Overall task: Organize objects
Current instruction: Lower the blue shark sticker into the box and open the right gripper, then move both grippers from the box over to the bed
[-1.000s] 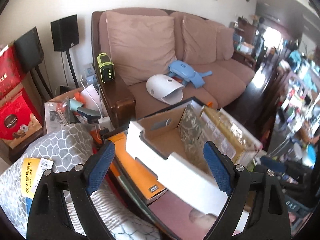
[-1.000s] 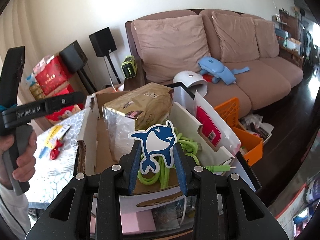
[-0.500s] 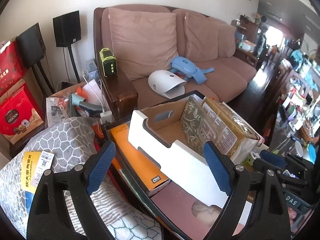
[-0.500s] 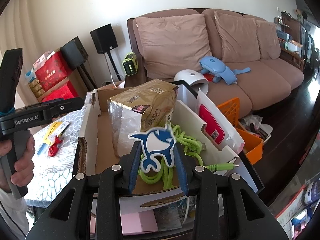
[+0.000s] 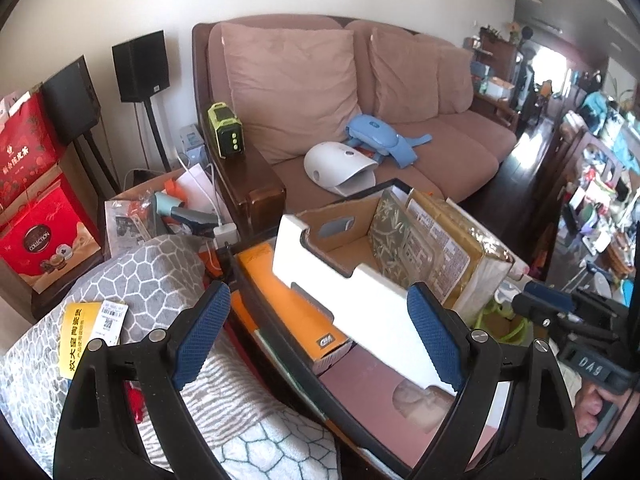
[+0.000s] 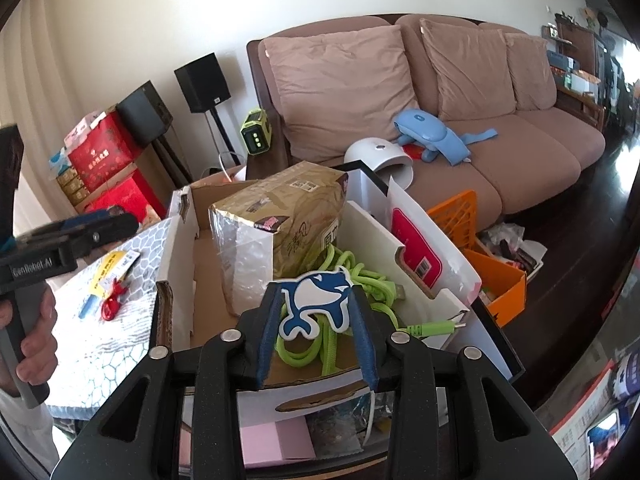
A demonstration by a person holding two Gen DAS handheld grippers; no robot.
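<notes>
Gold pkg (image 6: pixel 280 216) & green cable (image 6: pixel 344 280) already in the box (image 6: pixel 176 264), right tool (image 6: pixel 316 316) clamped on shark sticker (image 6: pixel 316 300) just above it, left tool (image 5: pixel 316 336) wide open w/ nothing, table (image 6: pixel 100 340) bits beside box left.

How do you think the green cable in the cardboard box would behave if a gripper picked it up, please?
The green cable lies in loose loops, so it would probably hang floppy and trail. Its braided-looking sheath should grip well. One plug end sticks out free towards the cardboard box wall and may snag.

Brown sofa (image 5: pixel 400 120) — white wall (image 6: pixel 120 20), dark floor (image 6: pixel 580 220), 2 speakers (image 5: pixel 139 66)
</notes>
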